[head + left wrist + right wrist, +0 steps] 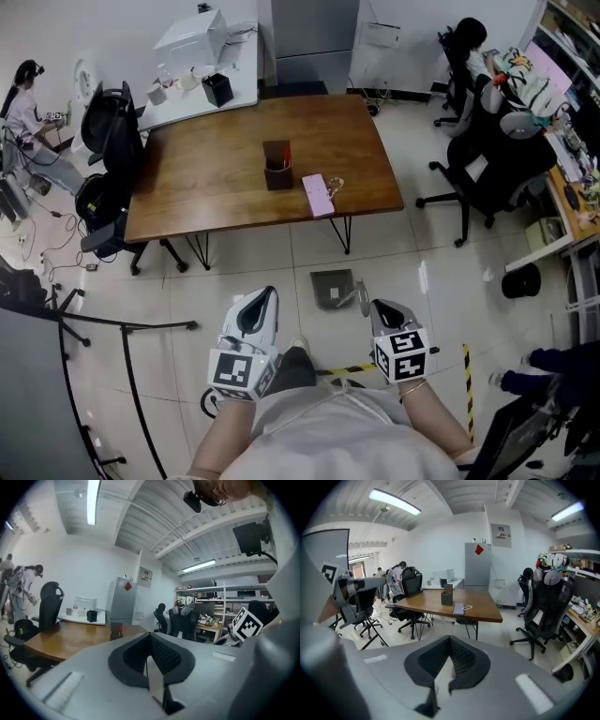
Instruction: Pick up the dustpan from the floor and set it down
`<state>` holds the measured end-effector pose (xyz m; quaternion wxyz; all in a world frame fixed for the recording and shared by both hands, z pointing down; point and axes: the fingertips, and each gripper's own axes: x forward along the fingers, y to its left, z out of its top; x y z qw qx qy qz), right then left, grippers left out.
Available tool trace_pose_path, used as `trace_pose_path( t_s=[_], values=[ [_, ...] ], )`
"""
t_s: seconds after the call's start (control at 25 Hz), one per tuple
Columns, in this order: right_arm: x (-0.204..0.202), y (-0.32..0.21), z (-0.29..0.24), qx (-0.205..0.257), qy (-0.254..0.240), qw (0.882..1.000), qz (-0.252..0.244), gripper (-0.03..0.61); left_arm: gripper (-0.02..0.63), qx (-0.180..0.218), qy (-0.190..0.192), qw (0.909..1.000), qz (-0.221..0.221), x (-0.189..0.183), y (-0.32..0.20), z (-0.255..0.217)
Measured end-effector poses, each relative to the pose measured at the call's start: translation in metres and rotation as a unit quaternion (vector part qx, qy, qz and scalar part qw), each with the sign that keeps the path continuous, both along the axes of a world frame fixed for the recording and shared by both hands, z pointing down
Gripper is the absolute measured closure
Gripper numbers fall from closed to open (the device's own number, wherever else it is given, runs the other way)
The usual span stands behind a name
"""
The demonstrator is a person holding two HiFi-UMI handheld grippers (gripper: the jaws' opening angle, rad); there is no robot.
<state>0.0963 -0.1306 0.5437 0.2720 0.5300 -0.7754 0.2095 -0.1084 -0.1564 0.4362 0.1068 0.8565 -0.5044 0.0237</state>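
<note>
The dustpan (332,287) is a grey square pan lying flat on the tiled floor just in front of the wooden table, its handle (351,296) pointing toward me. My right gripper (376,306) hovers close beside the handle, on its right, with its jaws shut and nothing between them (449,643). My left gripper (268,294) is held left of the pan, apart from it, also shut and empty (150,637). Neither gripper touches the dustpan. The left gripper view looks level across the room and does not show the pan.
A wooden table (216,187) carries a dark box (277,166) and a pink item (317,194). Office chairs stand at the left (111,131) and right (492,164). A black stand's legs (112,326) cross the floor at left. Yellow-black tape (354,369) marks the floor near my feet.
</note>
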Motion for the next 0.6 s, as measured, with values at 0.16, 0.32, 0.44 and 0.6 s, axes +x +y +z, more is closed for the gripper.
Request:
trace_pose_path(
  t_s=[0.16, 0.32, 0.44, 0.6],
  values=[
    [0.001, -0.023, 0.020, -0.020, 0.020, 1.000, 0.011, 0.575, 0.600, -0.011, 0.007, 0.9998, 0.016, -0.005, -0.050, 0.003],
    [-0.001, -0.020, 0.047, -0.079, 0.005, 0.997, 0.003, 0.437, 0.600, -0.027, -0.003, 0.9994, 0.021, -0.006, -0.066, 0.013],
    [0.002, -0.024, 0.078, -0.129, -0.002, 0.992, 0.005, 0.272, 0.600, -0.045, -0.006, 0.9988, 0.021, -0.005, -0.071, 0.022],
    [0.015, -0.030, 0.137, -0.186, 0.016, 0.982, 0.002, 0.229, 0.600, -0.074, -0.014, 0.9958, 0.051, 0.009, -0.068, 0.045]
  ],
)
